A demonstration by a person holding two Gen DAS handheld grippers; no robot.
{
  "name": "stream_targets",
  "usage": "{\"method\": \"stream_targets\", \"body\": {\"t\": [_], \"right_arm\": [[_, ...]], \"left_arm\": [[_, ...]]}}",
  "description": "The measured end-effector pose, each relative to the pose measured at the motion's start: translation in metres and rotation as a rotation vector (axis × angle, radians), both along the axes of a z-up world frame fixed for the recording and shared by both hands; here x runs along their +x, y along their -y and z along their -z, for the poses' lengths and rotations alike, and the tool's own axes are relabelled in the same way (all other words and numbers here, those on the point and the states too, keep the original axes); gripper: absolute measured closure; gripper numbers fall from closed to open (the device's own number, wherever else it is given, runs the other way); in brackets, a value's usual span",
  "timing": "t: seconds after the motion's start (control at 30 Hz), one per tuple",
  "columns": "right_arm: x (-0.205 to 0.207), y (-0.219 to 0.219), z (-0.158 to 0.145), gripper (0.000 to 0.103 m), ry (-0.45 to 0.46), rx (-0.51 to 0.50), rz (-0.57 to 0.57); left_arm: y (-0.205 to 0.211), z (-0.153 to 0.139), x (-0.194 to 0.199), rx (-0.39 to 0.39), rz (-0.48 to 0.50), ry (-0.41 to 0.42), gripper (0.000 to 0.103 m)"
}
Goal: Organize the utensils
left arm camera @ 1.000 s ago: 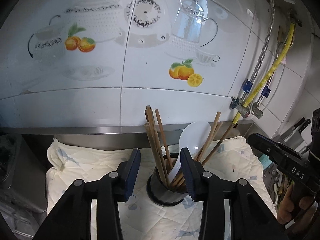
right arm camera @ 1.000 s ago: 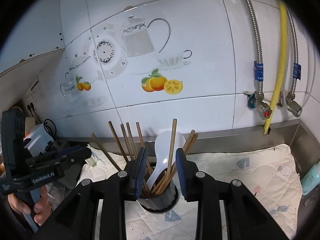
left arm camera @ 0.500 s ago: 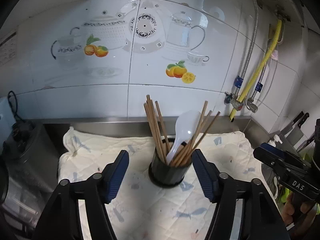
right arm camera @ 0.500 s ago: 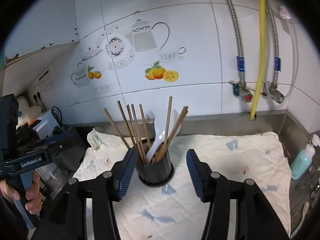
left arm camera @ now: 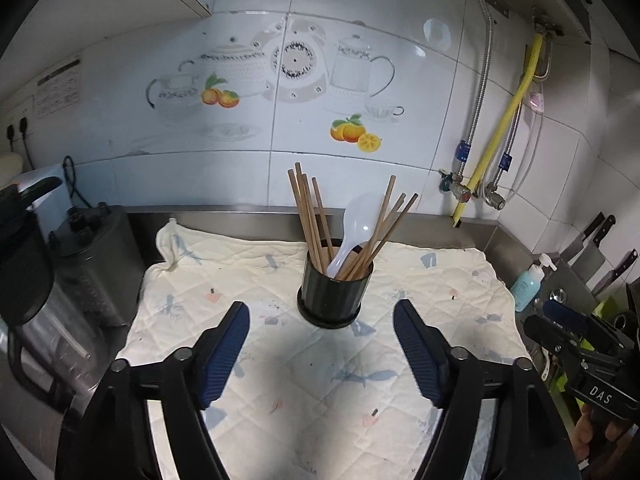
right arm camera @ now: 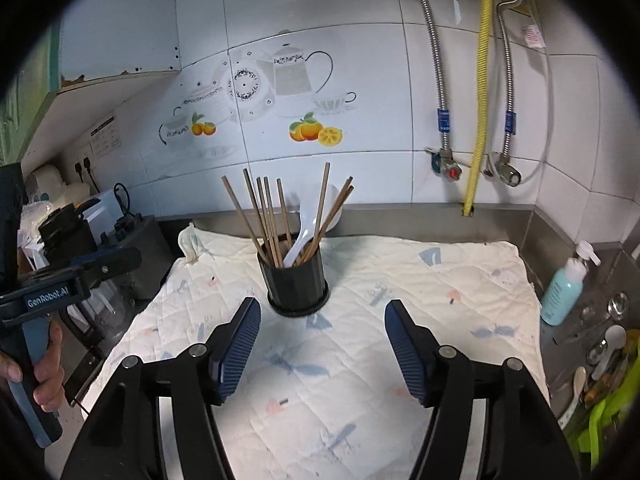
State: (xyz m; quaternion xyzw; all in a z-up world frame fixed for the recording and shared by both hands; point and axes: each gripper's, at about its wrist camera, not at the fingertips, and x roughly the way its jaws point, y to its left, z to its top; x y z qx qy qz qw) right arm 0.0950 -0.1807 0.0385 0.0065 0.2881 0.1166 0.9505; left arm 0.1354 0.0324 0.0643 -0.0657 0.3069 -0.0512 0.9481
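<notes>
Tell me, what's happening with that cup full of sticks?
A person is tidying utensils with a gripper in each hand. The chopsticks and white spoon stand in the black cup on the cloth. The left gripper and right gripper are opening, holding nothing, short of the cup.

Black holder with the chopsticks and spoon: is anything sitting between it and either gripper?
Nothing visible. Only bare quilted cloth lies between the holder and the left gripper, and likewise before the right gripper. Both jaws are opening, empty.
</notes>
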Motion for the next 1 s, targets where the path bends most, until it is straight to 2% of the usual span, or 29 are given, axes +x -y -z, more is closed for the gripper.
{"method": "stream_targets", "body": {"t": [0.13, 0.4, 0.53, 1.0], "right_arm": [[-0.016, 0.003, 0.005, 0.029, -0.008, 0.011, -0.003], [-0.036, 0.011, 0.012, 0.028, -0.007, 0.009, 0.009], [-0.044, 0.015, 0.011, 0.028, 0.004, -0.006, 0.024], [-0.059, 0.013, 0.008, 0.027, 0.032, 0.001, 0.037]], "left_arm": [[0.002, 0.000, -0.024, 0.010, -0.024, 0.005, 0.012], [0.006, -0.003, -0.054, -0.003, -0.059, 0.019, 0.007], [0.009, -0.003, -0.061, 0.015, -0.078, 0.029, 0.002], [0.001, 0.007, -0.079, 0.048, -0.112, 0.006, 0.001]]}}
